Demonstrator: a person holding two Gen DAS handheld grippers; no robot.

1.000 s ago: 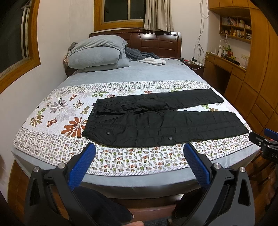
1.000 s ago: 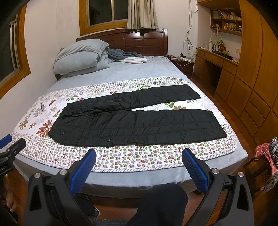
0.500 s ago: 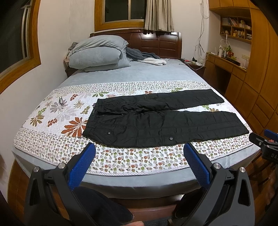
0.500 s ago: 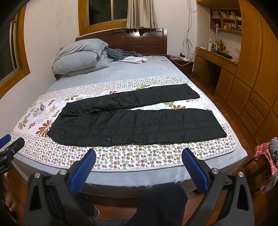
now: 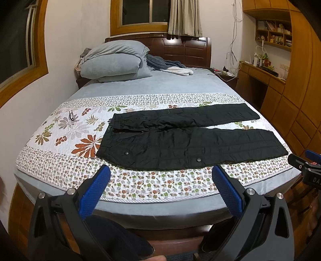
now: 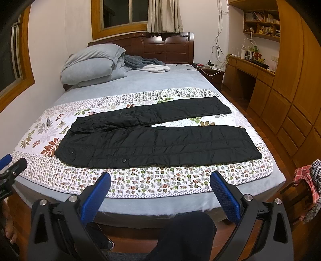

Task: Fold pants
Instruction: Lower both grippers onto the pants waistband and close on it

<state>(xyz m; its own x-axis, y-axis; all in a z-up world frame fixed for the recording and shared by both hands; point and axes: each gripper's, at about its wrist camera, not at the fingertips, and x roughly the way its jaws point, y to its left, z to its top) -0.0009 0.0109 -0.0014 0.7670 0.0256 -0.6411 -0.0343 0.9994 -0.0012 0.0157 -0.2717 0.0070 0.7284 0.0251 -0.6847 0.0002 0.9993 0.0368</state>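
**A:** Two views, left wrist first. What's the room like?

**B:** Bedroom. Bed (image 5: pixel 160 86) with a grey sheet and a floral quilt (image 5: pixel 60 128) across the near half, grey pillows (image 5: pixel 114 60) stacked by the dark headboard (image 5: pixel 180 50). Wooden desk (image 5: pixel 260 74) and cabinets along the right wall, window with a curtain (image 5: pixel 184 18) behind the bed. Pants (image 5: pixel 180 144) are black, lying flat on the quilt, waist to the left, legs running right and slightly split apart.

**A:** And the left gripper (image 5: pixel 160 182)?

**B:** Jaws wide apart, blue pads (image 5: pixel 94 192) holding nothing, hanging off the foot of the bed, well short of the pants. The other tool pokes in at the right edge.

**A:** Right wrist view?

**B:** Same bed (image 6: pixel 150 80), same quilt (image 6: pixel 40 140), seen from further right. Pants (image 6: pixel 160 144) laid out the same way, near leg closest to the quilt edge. Some checked cloth (image 6: pixel 307 180) hangs at the far right. Right gripper (image 6: pixel 160 182) also spread wide, empty, touching nothing, below the bed's edge. The person's dark-clad leg (image 6: pixel 184 237) shows between the fingers.
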